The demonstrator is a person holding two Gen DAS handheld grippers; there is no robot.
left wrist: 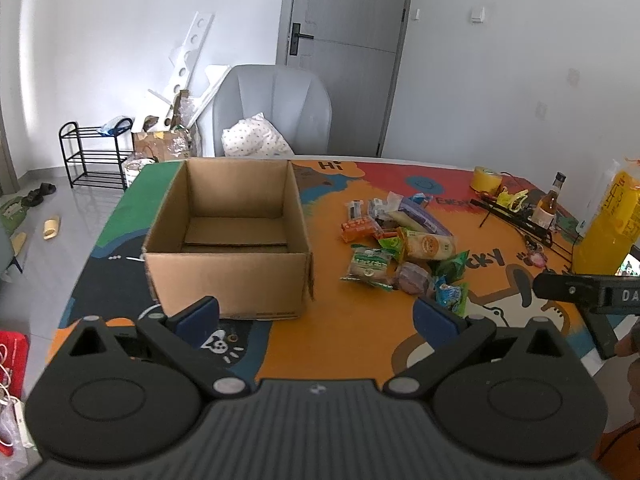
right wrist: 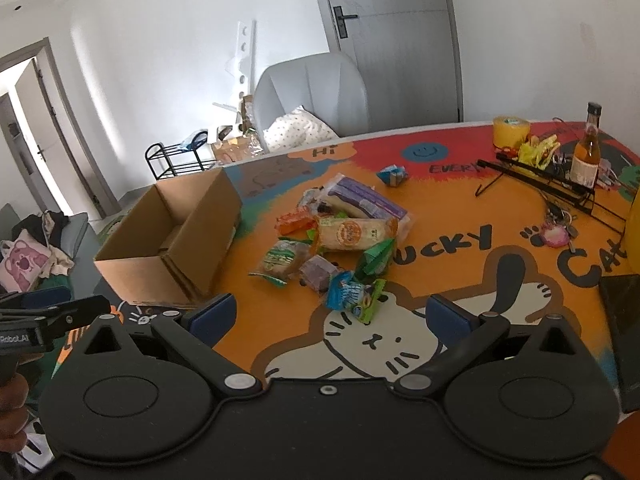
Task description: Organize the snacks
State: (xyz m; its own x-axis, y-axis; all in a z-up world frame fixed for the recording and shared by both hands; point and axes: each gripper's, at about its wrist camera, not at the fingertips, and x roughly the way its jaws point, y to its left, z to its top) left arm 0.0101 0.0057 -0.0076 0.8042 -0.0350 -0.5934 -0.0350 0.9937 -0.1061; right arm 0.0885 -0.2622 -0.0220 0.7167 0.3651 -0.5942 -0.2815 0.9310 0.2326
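An open cardboard box (left wrist: 228, 240) (right wrist: 172, 240) stands empty on the colourful table mat. To its right lies a loose pile of snack packets (left wrist: 404, 252) (right wrist: 340, 232): a purple pack, an orange pack, green-wrapped ones and a blue-green packet (right wrist: 354, 294) nearest to me. My left gripper (left wrist: 316, 314) is open, hovering short of the box's front right corner, holding nothing. My right gripper (right wrist: 330, 314) is open, just short of the blue-green packet, with nothing between its fingers. A small blue packet (right wrist: 393, 174) lies apart at the back.
A roll of yellow tape (right wrist: 510, 130), a glass bottle (right wrist: 586, 152), a black wire rack (right wrist: 536, 180) and a keychain (right wrist: 554, 234) occupy the table's right side. A yellow bag (left wrist: 608, 224) stands at the right edge. A grey chair (left wrist: 272, 112) sits behind the table.
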